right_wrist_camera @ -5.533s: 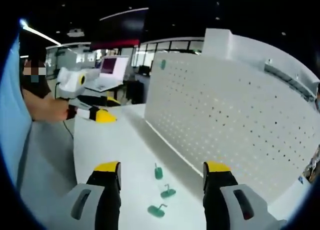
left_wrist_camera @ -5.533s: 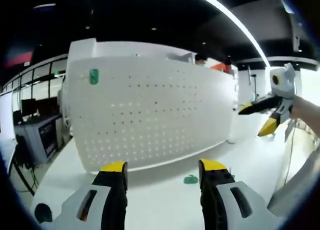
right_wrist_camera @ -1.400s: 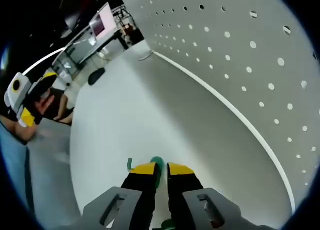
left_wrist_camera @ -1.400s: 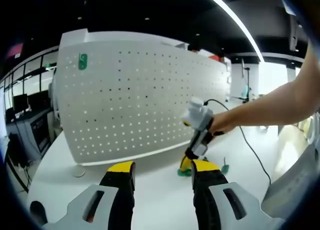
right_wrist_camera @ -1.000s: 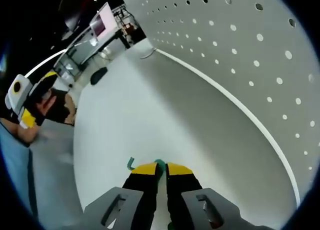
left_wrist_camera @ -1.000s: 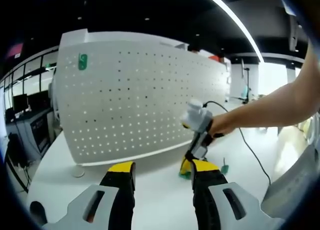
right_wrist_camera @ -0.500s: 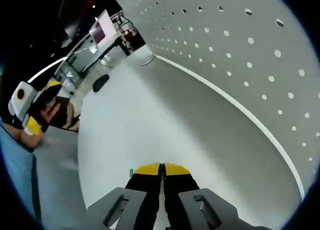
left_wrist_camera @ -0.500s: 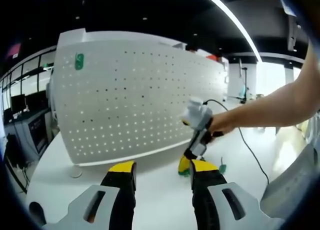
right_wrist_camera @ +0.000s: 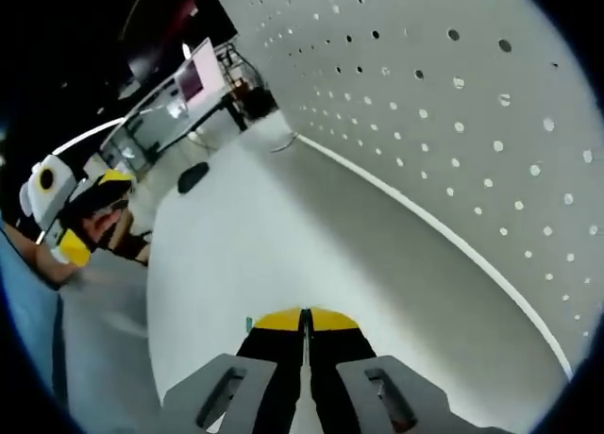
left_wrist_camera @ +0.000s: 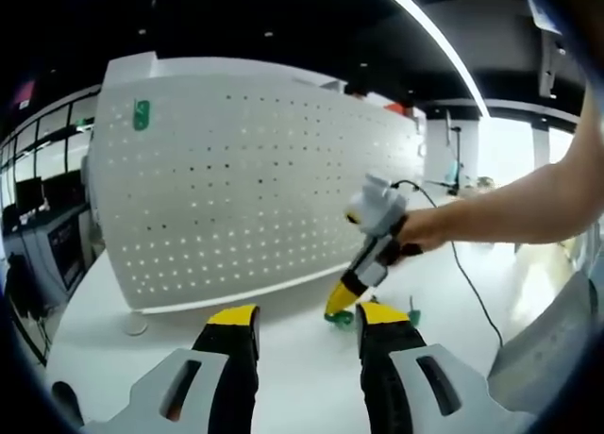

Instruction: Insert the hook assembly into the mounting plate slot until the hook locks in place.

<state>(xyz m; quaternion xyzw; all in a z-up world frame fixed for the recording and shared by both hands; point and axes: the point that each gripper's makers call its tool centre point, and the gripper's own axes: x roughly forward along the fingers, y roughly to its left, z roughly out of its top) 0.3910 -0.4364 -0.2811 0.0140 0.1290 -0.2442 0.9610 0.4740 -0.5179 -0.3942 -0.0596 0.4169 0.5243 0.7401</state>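
Right tool above green hook

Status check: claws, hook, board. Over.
Left claw open, idle over table. Right claw shut on green hook, just above table. Pegboard ahead, one hook already mounted. Path clear.

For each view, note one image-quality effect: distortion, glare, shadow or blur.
Left gripper view: fisheye bows the pegboard; the window area at right is overexposed. Right gripper view: the pegboard casts a soft shadow band on the table; the left gripper looks blurred.
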